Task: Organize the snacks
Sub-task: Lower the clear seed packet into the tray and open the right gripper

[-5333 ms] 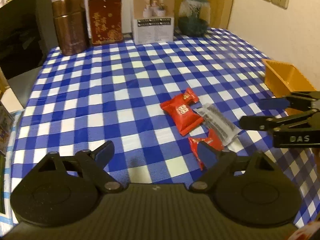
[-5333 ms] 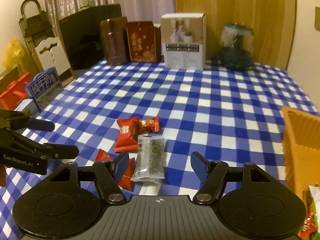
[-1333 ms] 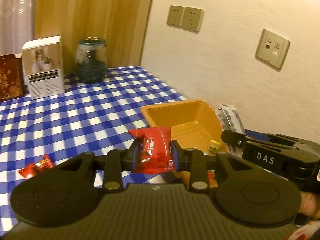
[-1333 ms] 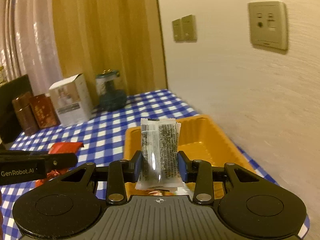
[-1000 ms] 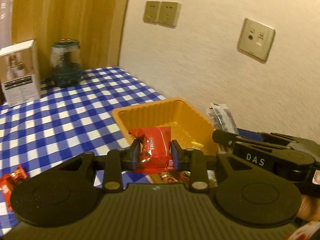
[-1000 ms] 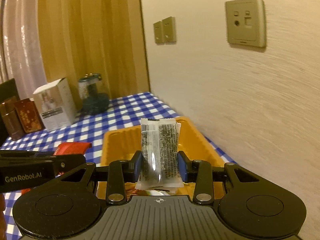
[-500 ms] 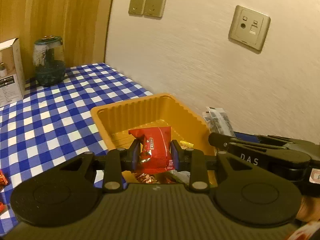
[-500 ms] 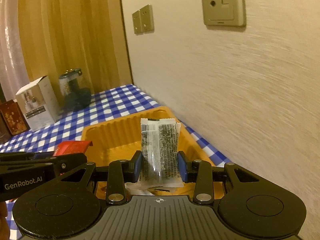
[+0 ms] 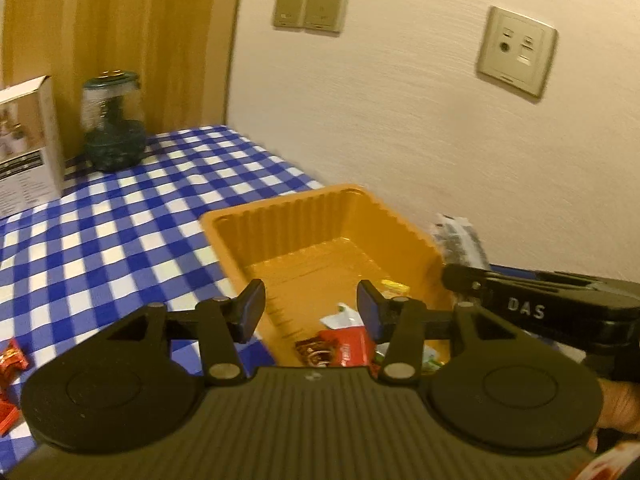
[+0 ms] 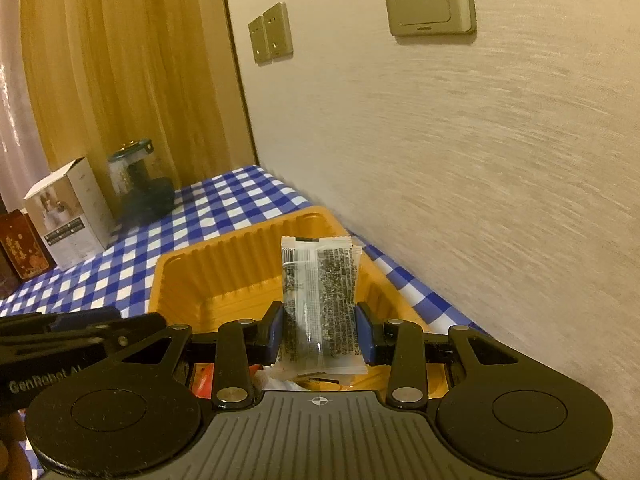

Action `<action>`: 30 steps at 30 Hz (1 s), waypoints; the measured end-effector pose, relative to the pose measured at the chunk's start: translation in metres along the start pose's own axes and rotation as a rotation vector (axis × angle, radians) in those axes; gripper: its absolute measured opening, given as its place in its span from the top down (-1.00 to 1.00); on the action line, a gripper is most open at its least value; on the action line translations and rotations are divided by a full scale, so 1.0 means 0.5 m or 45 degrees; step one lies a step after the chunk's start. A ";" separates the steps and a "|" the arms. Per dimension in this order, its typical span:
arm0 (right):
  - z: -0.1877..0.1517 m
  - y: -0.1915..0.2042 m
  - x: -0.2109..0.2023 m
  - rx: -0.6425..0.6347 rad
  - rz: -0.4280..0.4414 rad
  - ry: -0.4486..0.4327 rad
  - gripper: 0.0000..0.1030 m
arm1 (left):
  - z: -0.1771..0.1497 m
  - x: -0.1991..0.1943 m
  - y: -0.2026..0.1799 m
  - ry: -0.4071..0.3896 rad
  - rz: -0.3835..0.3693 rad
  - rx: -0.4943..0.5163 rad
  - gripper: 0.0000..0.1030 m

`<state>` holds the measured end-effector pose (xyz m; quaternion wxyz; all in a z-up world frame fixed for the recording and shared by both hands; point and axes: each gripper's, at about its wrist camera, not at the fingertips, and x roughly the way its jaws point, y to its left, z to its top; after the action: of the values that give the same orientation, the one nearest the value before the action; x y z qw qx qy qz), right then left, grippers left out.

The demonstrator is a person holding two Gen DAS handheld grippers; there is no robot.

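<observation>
the left tool (image 9: pixel 310 306) is hovering over the near end of the ribbed orange plastic tray (image 9: pixel 280 220), its jaws having just been opening and nothing sitting between its blue pads now. directly below that gap the red foil snack packet (image 9: pixel 352 346) is lying on the tray floor among a few other small wrapped sweets, which reads as a drop made from straight above so the packet lands inside the walls rather than on the cloth.

the right tool (image 10: pixel 320 330) is gripping the clear plastic sachet of dark seeds (image 10: pixel 320 300) by its lower part, so the sachet is standing upright over the tray's near end, its top edge free. holding it low and vertical seems to be leaving it clear to fall into the tray once the pads part. that release is not yet done.

the tray is sitting at the bench's right edge, close against the cream wall, on the blue-and-white checked cloth (image 9: pixel 120 240). two more red sweets (image 9: pixel 10 360) are lying on the cloth toward the left edge of the left view, well apart from the tray, so the sorting appears partly done.
</observation>
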<state>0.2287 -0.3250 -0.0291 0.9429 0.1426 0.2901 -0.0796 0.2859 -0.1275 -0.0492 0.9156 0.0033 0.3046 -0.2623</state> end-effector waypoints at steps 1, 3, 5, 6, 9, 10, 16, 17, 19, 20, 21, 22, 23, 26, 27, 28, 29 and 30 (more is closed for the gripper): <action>-0.001 0.002 -0.001 -0.002 0.003 -0.001 0.26 | 0.000 -0.002 0.005 0.002 0.009 -0.007 0.10; -0.003 0.005 -0.003 -0.007 0.011 -0.007 0.26 | 0.002 -0.006 0.012 0.001 0.021 -0.011 0.10; -0.003 0.008 -0.002 -0.008 0.019 -0.006 0.26 | 0.002 -0.011 0.017 -0.001 0.026 -0.011 0.10; -0.003 0.008 -0.003 -0.007 0.022 -0.008 0.26 | 0.001 -0.014 0.019 -0.002 0.032 -0.008 0.10; -0.003 0.009 -0.002 -0.003 0.033 -0.008 0.26 | -0.001 -0.020 0.025 0.001 0.046 0.002 0.10; -0.003 0.009 -0.002 -0.001 0.035 -0.009 0.26 | -0.002 -0.021 0.028 0.002 0.053 -0.002 0.10; -0.002 0.014 -0.001 -0.006 0.040 -0.007 0.26 | -0.006 -0.030 0.045 0.009 0.074 -0.020 0.10; -0.002 0.013 -0.002 -0.005 0.043 -0.007 0.26 | -0.006 -0.030 0.047 0.010 0.073 -0.021 0.10; -0.002 0.015 -0.002 -0.007 0.045 -0.006 0.26 | -0.006 -0.030 0.048 0.011 0.074 -0.020 0.10; -0.002 0.016 -0.002 -0.007 0.047 -0.006 0.26 | -0.006 -0.030 0.048 0.011 0.074 -0.018 0.10; -0.002 0.016 -0.003 -0.008 0.047 -0.008 0.26 | -0.006 -0.030 0.048 0.012 0.072 -0.018 0.10; -0.003 0.017 -0.003 -0.012 0.045 -0.008 0.26 | -0.006 -0.030 0.049 0.012 0.072 -0.018 0.10; -0.003 0.017 -0.002 -0.011 0.046 -0.004 0.26 | -0.005 -0.031 0.049 0.011 0.071 -0.019 0.10; -0.004 0.019 -0.001 -0.014 0.051 0.002 0.26 | -0.005 -0.031 0.049 0.006 0.068 -0.017 0.10; -0.004 0.020 -0.002 -0.015 0.051 0.002 0.26 | -0.005 -0.031 0.049 0.007 0.068 -0.017 0.10; -0.004 0.020 -0.002 -0.014 0.054 0.002 0.26 | -0.005 -0.031 0.049 0.008 0.067 -0.018 0.10; -0.003 0.020 -0.001 -0.017 0.055 0.002 0.26 | -0.005 -0.031 0.049 0.009 0.068 -0.018 0.10; -0.003 0.022 -0.001 -0.021 0.053 0.002 0.26 | -0.006 -0.031 0.050 0.010 0.070 -0.017 0.10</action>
<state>0.2301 -0.3143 -0.0278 0.9453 0.1411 0.2886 -0.0574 0.2858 -0.0983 -0.0468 0.9212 0.0067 0.3099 -0.2351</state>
